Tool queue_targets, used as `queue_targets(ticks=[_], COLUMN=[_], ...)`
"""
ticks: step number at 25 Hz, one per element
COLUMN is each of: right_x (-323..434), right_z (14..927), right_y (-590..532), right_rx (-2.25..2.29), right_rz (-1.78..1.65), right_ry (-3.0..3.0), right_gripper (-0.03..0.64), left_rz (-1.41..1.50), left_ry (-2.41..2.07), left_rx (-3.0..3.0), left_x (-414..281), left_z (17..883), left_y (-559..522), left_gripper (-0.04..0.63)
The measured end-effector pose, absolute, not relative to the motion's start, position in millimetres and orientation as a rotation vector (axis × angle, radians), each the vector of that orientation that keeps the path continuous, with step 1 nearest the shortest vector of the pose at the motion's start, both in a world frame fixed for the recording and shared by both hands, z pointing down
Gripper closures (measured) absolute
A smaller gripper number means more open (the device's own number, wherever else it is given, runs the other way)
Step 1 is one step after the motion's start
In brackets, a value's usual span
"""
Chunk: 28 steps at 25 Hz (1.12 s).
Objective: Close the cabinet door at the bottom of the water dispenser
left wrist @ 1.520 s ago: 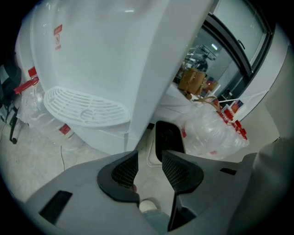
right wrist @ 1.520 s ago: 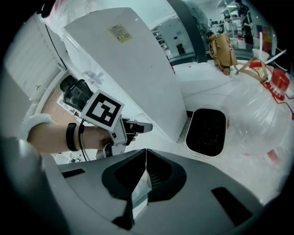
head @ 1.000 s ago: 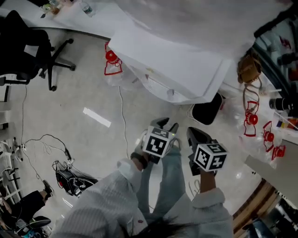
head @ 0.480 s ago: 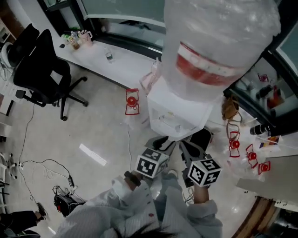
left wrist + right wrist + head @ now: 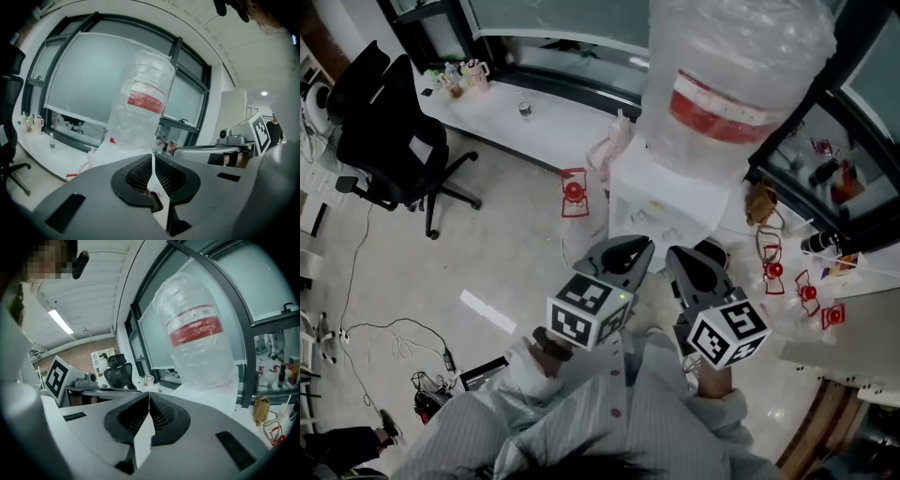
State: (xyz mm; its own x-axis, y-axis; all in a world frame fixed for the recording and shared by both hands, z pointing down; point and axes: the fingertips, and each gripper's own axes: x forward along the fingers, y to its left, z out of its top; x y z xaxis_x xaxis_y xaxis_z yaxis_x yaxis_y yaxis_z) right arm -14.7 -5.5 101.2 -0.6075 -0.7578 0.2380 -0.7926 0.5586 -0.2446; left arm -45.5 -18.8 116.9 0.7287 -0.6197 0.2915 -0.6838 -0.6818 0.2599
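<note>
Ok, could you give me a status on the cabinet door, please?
Left gripper jaws just closing, empty; right gripper shut, empty. Water dispenser ahead, cabinet door out of view.

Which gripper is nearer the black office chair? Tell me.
Left. The left gripper, jaws just closing on nothing, hangs right of the black office chair in the head view; the right gripper lies beyond it.

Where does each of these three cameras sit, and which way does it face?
Head view: on the person's head, facing steeply down at the water dispenser, the floor, both sleeves, the left gripper and the right gripper.
Left gripper view: rides that gripper, looks along its jaws, which have just been closing on nothing, toward the water bottle.
Right gripper view: likewise, along its shut jaws.
Shared: both gripper views face the water bottle.
</note>
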Motion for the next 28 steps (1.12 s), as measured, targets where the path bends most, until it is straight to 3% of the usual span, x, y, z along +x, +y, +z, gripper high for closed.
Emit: queue_targets(ticks=[28], right_x=[-31], right_z=[86], right_y=[6], right_rx=[1.296], right_rz=[0.433], right_ry=[-2.694], right_gripper=[0.603], left_rz=[0.247], left_ry=[-1.001], left_rx=[2.649], left_x=[-61], left_z=[93], left_y=[-20], left_gripper=[0.585])
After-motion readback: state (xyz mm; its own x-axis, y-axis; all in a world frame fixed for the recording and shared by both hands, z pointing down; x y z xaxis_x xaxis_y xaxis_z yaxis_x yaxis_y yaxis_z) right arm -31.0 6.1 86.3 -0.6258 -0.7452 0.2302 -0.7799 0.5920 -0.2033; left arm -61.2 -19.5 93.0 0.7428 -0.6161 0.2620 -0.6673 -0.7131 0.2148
